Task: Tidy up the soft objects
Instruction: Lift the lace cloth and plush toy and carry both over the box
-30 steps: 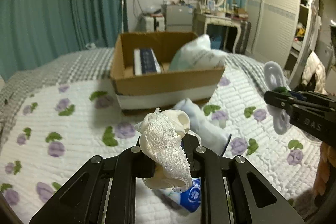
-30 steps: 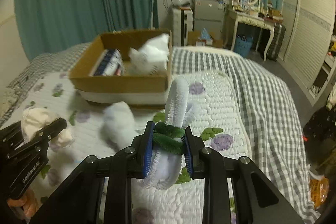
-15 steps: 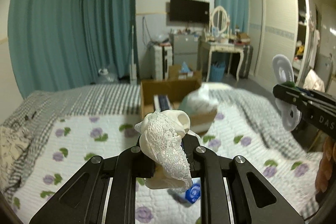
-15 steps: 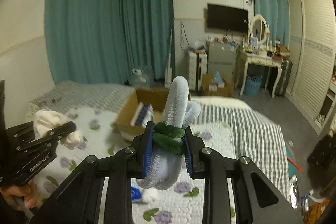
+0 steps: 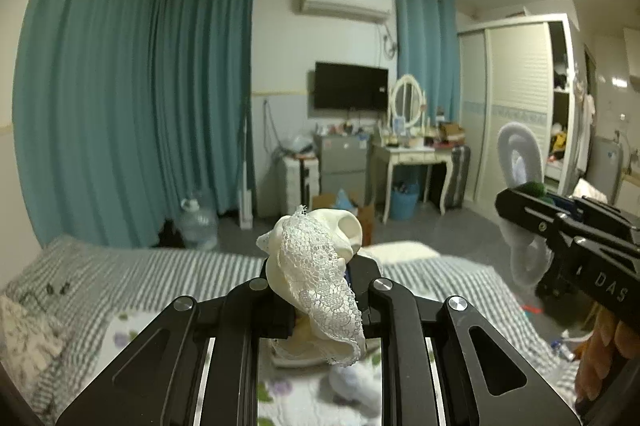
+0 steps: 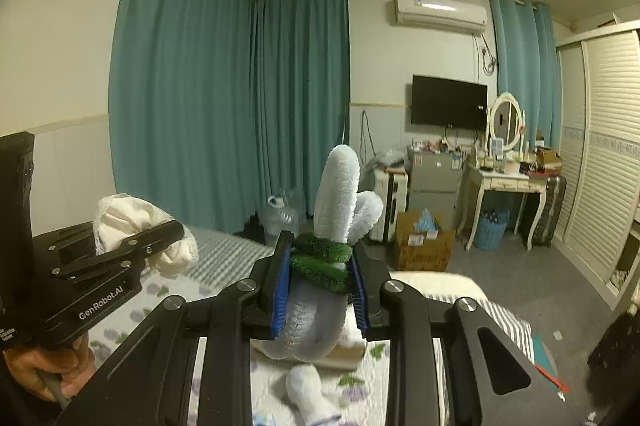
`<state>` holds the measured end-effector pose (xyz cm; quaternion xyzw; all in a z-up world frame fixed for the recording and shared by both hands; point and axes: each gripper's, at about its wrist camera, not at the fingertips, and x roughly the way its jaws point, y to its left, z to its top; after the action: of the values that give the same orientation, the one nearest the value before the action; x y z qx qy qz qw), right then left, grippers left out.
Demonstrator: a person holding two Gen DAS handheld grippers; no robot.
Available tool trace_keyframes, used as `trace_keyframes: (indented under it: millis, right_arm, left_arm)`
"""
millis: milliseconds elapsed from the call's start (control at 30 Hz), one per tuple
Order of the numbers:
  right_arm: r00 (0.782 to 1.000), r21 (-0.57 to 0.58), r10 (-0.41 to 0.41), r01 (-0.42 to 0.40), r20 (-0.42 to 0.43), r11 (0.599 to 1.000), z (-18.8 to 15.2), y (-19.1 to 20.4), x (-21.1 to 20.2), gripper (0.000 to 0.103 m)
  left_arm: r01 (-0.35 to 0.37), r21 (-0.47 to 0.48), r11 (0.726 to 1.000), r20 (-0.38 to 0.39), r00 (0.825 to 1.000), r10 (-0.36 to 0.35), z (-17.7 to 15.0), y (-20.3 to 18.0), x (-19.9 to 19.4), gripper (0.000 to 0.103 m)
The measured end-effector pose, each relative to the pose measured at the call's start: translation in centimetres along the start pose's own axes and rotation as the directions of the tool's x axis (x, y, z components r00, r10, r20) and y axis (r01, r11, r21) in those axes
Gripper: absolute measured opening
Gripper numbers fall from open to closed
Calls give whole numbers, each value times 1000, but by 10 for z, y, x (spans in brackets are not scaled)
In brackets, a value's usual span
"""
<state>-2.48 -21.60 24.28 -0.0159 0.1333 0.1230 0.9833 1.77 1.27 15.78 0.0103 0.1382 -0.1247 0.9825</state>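
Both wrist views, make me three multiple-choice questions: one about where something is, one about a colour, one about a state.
1. Where is the mirror?
A. on the dressing table
B. on the bed
C. on the wardrobe door

2. What colour is the band around the fuzzy white loop?
A. red
B. green
C. yellow

3. What state is the left hand-held gripper in?
A. open, holding nothing
B. lying on the bed
C. shut on the cream lace cloth

Answers: 1 A, the oval mirror stands on the white dressing table below the TV. 2 B, the green band sits between the right hand-held gripper pads. 3 C, the cloth is pinched between its fingers, raised above the bed.
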Motion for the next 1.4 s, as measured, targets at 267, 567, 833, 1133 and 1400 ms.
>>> trace_keyframes:
  millis: [267,567,833,1133,1400]
  right_arm:
    - [999,2,-37,37,20,999,10,-10,59,26]
    - [994,12,-50,52,-102,999,-33,-36,163,26]
    - [966,9,-26,30,-256,1000,-96,-55,252,26]
    - [910,22,19,-11,-414,1000,-150,-64,327,26]
    - [845,22,25,-16,-534,1000,-179,-66,361,27]
  left_arm:
    - [-19,-15,1000,32,999,20,12,10,55,17]
    - [-66,-39,997,-100,993,62,-20,29,162,17]
    - [-100,-30,995,-255,963,89,-74,36,244,17]
    - [-92,-16,996,-408,910,77,-120,34,303,17]
    - [-90,18,996,-499,862,87,-139,25,322,18]
